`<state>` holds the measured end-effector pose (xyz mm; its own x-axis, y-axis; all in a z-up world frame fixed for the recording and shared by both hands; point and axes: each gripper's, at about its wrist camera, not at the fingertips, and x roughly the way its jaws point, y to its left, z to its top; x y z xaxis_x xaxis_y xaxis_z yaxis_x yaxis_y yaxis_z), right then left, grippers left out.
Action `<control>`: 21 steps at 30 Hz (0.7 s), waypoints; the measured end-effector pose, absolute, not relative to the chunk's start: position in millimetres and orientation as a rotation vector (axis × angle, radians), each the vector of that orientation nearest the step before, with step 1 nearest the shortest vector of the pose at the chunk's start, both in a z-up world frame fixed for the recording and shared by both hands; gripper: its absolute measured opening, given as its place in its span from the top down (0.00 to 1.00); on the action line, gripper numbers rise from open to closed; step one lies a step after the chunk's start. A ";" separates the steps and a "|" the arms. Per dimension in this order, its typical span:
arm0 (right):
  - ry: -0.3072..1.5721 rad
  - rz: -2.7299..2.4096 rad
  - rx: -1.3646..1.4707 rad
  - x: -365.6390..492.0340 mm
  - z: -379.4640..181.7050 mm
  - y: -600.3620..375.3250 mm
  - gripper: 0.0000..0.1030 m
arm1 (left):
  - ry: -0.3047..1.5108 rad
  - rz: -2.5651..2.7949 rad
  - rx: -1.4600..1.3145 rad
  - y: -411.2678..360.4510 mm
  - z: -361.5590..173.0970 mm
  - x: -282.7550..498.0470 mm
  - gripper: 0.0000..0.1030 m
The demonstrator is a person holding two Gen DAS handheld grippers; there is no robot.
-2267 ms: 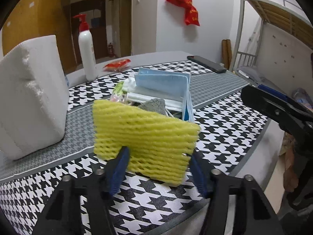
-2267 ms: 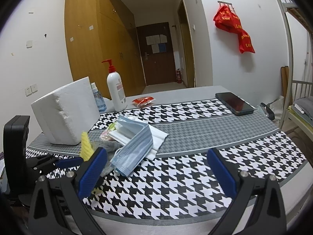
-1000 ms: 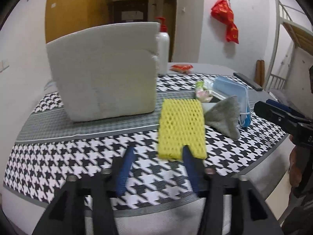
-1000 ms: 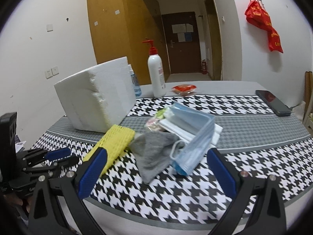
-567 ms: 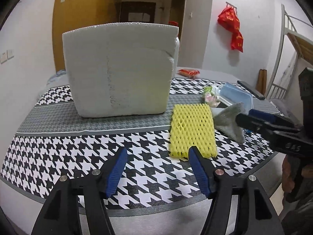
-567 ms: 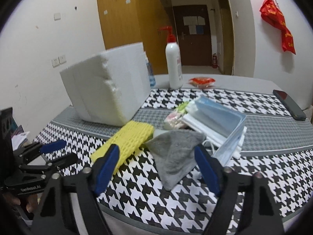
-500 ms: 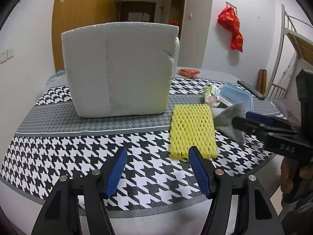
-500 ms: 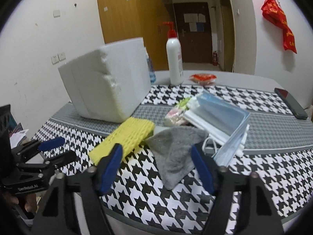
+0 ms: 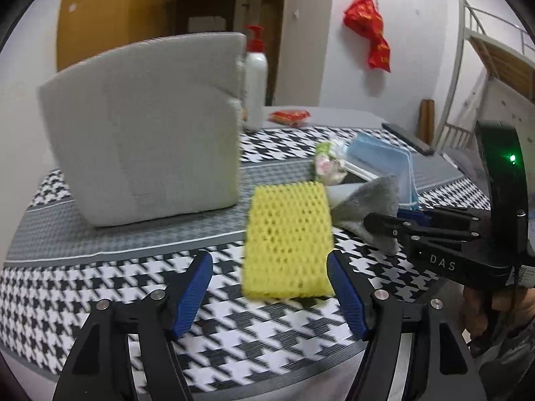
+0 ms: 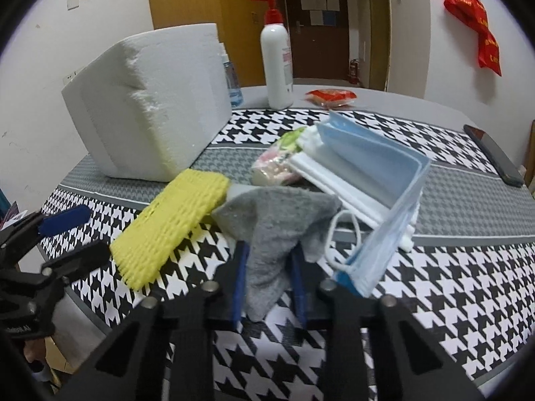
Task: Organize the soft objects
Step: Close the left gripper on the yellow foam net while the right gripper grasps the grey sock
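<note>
Your yellow foam mesh sleeve (image 9: pixel 288 240) lies flat near the table's front edge; the crumpled grey felt cloth (image 10: pixel 280 214) touches it, beside the folded blue face masks (image 10: pixel 371 170).

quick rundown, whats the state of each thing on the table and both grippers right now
left gripper: open, holding nothing
right gripper: shut on the grey cloth
grey cloth: pinched at its near corner
yellow foam net: lying flat, free
blue face mask: folded, atop white masks
pump bottle: upright
foam block: standing
phone: lying flat
</note>
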<state>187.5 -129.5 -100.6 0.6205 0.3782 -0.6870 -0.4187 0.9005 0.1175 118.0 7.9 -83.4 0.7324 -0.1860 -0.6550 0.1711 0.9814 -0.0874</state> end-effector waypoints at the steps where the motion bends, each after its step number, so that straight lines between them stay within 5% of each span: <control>1: 0.781 0.459 -0.053 187.8 -101.8 -130.7 0.79 | 0.730 -0.203 -0.020 4.8 -84.9 120.0 0.30; 12: 0.787 0.509 0.001 188.1 -102.5 -134.1 0.80 | 0.799 -0.217 0.002 -10.7 -95.8 140.8 0.32; 18: 0.785 0.518 -0.001 187.9 -102.3 -132.4 0.80 | 0.826 -0.177 0.031 -12.5 -102.0 153.0 0.48; 21: 0.783 0.522 0.002 188.3 -102.7 -133.0 0.80 | 0.822 -0.155 0.040 -11.8 -103.3 154.8 0.65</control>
